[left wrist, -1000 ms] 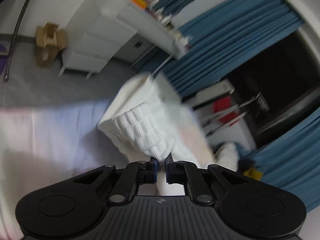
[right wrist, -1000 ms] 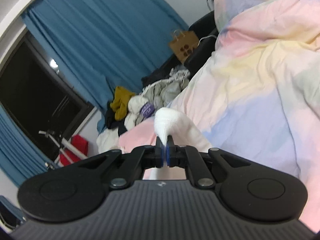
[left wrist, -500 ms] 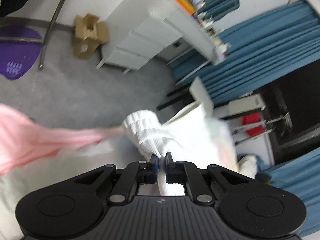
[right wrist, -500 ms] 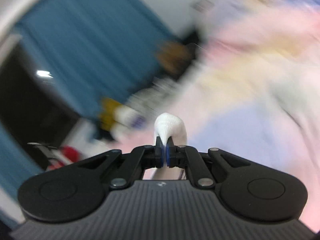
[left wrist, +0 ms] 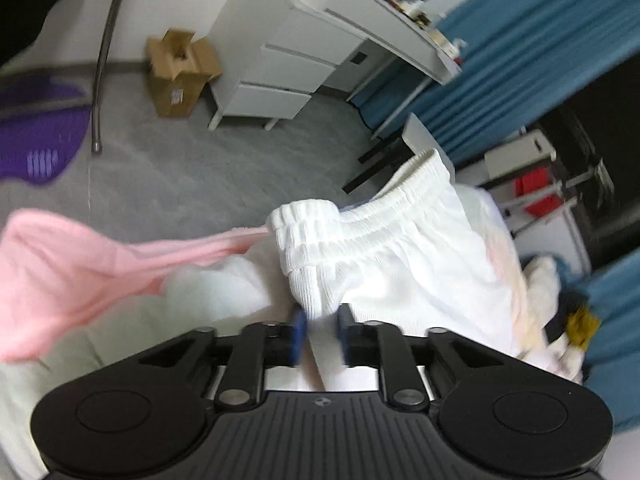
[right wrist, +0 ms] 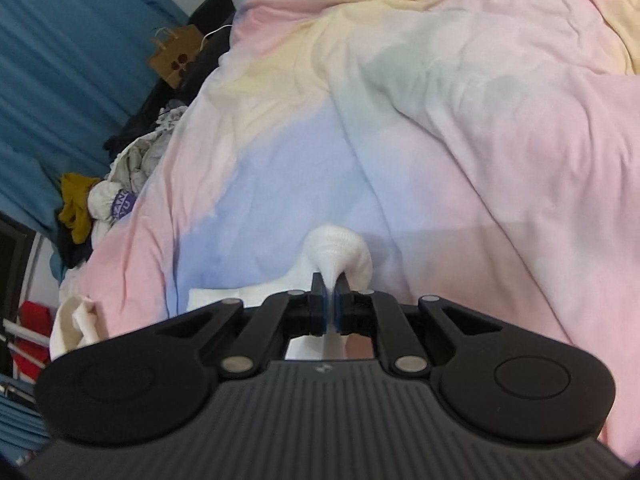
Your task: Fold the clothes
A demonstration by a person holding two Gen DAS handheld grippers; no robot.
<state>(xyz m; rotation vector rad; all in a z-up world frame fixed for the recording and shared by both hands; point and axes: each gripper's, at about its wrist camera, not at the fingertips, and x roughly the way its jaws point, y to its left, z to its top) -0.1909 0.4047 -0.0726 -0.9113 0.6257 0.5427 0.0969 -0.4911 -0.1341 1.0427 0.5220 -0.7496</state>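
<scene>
I read even, bright indoor light in both views. Fisheye bends all edges. Motion blur softens the left view; white cloth (left wrist: 400, 248) overexposes.

Bed (right wrist: 460, 128), covered by a rumpled duvet in pastel patches of pink, yellow, pale green and blue. Directly on it, near its lower edge in the right wrist view: white garment (right wrist: 340, 256), a bunched knit end raised, the rest spread flat toward the left. In the left wrist view, same white garment (left wrist: 400, 248) with its ribbed elastic band uppermost, lying on pale bedding beside a pink cloth (left wrist: 80, 264). At the far side of the bed, a heap of mixed clothes (right wrist: 116, 184), mustard, grey and white. Beyond the bed, grey floor (left wrist: 200, 168) carrying a cardboard box (left wrist: 180, 72) and a white drawer unit (left wrist: 280, 68).
</scene>
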